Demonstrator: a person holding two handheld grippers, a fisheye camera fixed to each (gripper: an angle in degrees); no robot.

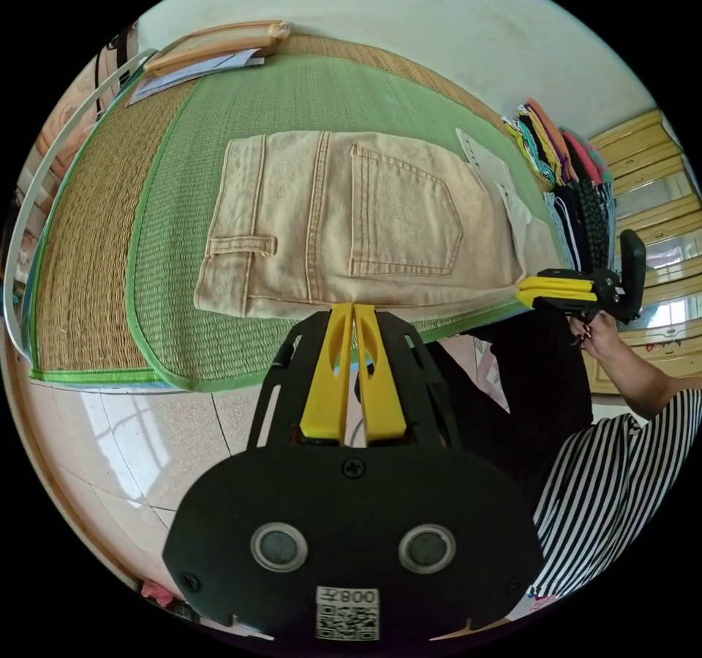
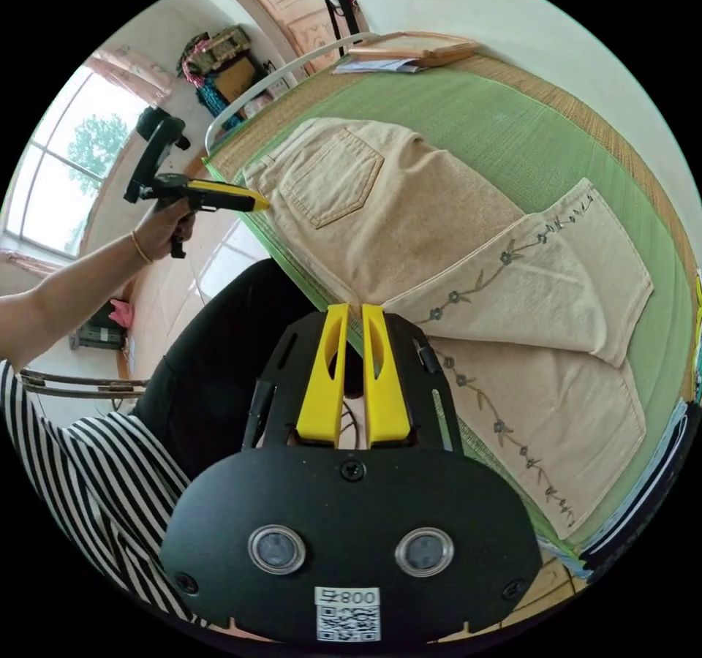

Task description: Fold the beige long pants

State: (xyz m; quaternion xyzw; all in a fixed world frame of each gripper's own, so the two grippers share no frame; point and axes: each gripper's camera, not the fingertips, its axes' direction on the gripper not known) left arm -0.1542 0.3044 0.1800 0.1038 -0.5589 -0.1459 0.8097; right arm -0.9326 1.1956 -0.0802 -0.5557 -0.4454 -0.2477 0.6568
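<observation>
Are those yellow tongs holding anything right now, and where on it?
Both appear to pinch the beige pants by the near edge: the left tongs near the waist end, the right tongs where the legs fold back.

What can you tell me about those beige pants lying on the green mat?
The beige pants look like soft, washed denim, with a stitched back pocket, a belt loop and a trail of small embroidered flowers running down the legs. They lie flat on the green mat, partly folded, one leg end doubled back over the other. The left gripper and right gripper both meet the near edge with fingers close together, seemingly pinching it.
</observation>
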